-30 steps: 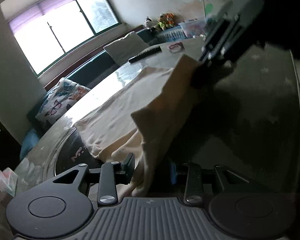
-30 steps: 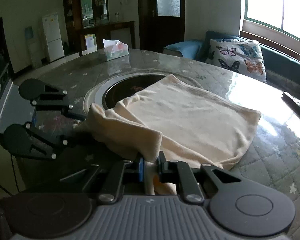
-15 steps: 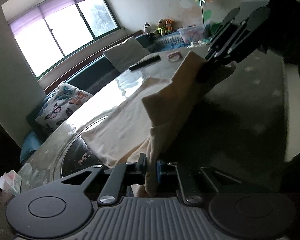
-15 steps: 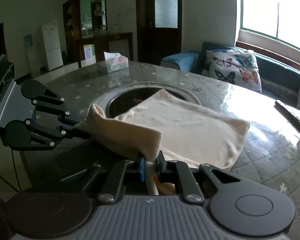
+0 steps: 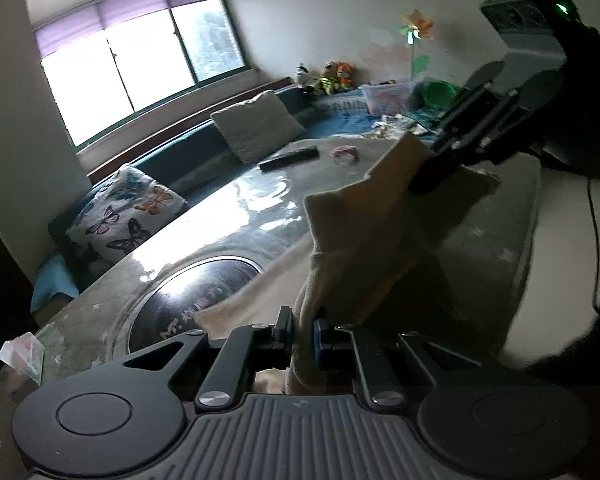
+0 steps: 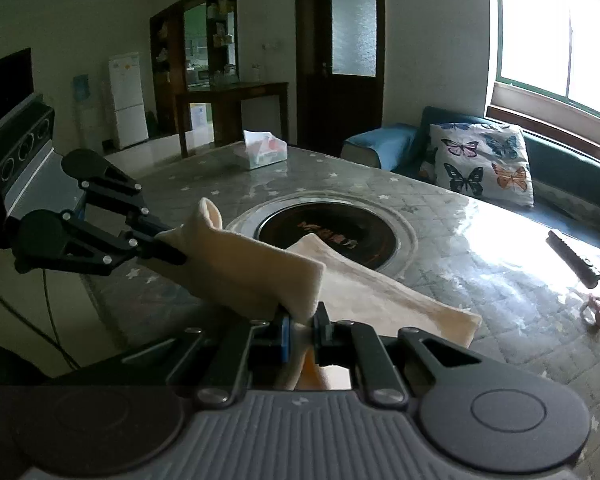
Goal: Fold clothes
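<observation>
This is a home, a living room open to a kitchen area. A sofa [image 6: 568, 160] runs under a wide window [image 5: 140, 64] and carries a butterfly cushion [image 6: 480, 162] and a plain cushion [image 5: 256, 130], with soft toys [image 5: 336, 74] and a paper pinwheel [image 5: 416, 26] at its far end. The table [image 6: 480, 240] has a quilted star cover and a round inset hotplate [image 6: 326, 234], and holds a tissue box [image 6: 264, 150] and a remote [image 6: 574, 258], while a fridge [image 6: 128, 100], shelves [image 6: 216, 48] and a door [image 6: 340, 56] stand behind it.
</observation>
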Available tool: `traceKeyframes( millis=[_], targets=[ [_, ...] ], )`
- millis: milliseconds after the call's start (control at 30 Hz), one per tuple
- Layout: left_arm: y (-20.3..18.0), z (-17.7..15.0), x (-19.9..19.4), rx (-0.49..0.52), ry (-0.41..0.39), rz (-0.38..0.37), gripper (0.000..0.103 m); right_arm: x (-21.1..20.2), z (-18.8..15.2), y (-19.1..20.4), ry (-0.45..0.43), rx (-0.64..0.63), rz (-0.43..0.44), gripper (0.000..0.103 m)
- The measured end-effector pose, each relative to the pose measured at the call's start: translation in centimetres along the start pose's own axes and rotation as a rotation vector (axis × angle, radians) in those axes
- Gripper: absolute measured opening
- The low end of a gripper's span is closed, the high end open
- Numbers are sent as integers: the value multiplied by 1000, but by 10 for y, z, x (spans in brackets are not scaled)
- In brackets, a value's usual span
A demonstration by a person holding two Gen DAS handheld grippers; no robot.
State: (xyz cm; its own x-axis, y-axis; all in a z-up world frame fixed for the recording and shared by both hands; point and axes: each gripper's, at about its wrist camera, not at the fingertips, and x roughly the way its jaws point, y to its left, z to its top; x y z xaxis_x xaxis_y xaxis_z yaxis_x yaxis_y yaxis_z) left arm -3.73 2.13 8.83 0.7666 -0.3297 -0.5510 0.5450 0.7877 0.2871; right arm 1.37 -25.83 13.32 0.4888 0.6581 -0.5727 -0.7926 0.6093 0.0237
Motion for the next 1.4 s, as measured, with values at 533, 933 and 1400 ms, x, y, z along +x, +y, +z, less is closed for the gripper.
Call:
traceKeyframes(
  millis=[533, 933, 1400],
  targets=[
    [74, 8, 148, -120, 150, -10, 11, 124, 30, -102, 139, 145, -38, 10],
    [102, 2, 192, -206, 199, 21, 36, 146, 7, -148, 94, 305, -132, 44],
    [108, 1, 160, -344, 145, 181, 43, 83, -8, -112, -84, 302, -197, 44]
  ],
)
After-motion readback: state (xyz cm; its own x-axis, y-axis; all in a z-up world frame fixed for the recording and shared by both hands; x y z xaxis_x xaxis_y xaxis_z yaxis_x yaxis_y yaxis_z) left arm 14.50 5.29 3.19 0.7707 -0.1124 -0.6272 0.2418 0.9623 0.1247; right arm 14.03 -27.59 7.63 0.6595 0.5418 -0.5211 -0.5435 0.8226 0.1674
